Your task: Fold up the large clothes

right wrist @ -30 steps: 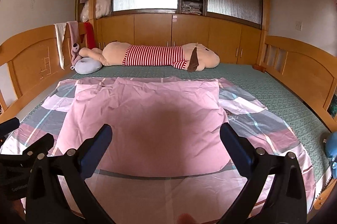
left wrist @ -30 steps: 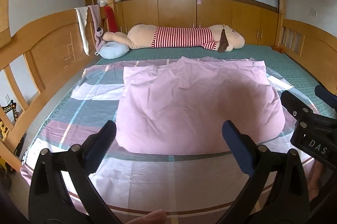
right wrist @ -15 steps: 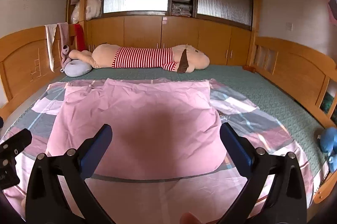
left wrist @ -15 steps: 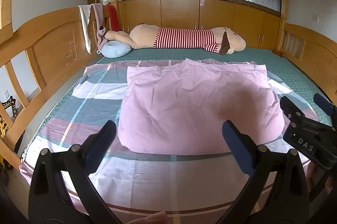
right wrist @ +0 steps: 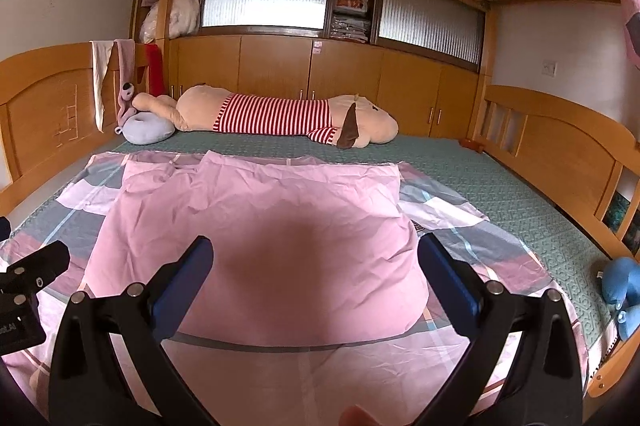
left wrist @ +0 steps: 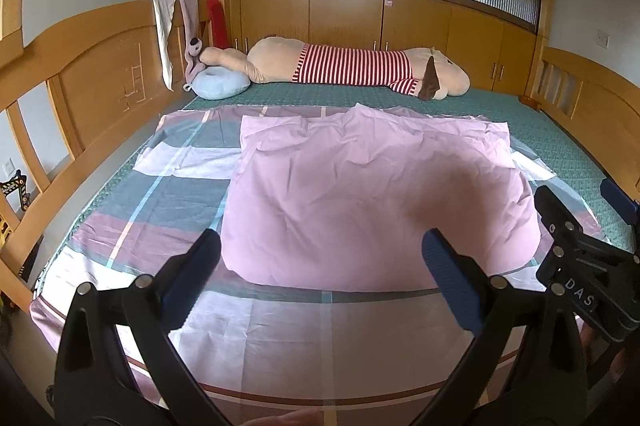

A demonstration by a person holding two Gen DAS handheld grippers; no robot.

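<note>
Left tool [left wrist: 320,280]: fingers spread wide, nothing between them; it hangs above the near end of the bed, pointing along it.
Right tool [right wrist: 314,276]: fingers also spread wide, holding nothing; it hangs beside the left one at about the same height. Its body shows at the right edge of the left view, marked "DAS".
Pink cloth [left wrist: 372,193]: the task's thing, lying flat just ahead of both tools, past their fingertips and touching neither. Its near edge is rounded, its far corners are squarer, and it is lightly creased. A soft shadow falls on its near half.
Sheet [left wrist: 168,193]: plaid in grey, pink and white, spread under the pink cloth and reaching out past it on every side; its near edge runs under the tools.
Bed [right wrist: 500,193]: green mat, bare to the right of the tools and beyond the sheet; wooden boards on both sides.
Plush dog [right wrist: 288,117]: long, in a red-striped shirt, lying across the far end, well beyond the cloth.
Cushion [left wrist: 218,85]: pale blue, far ahead to the left, touching the plush dog's end.
Blue toy [right wrist: 622,286]: at the right edge of the bed, right of the right tool.
</note>
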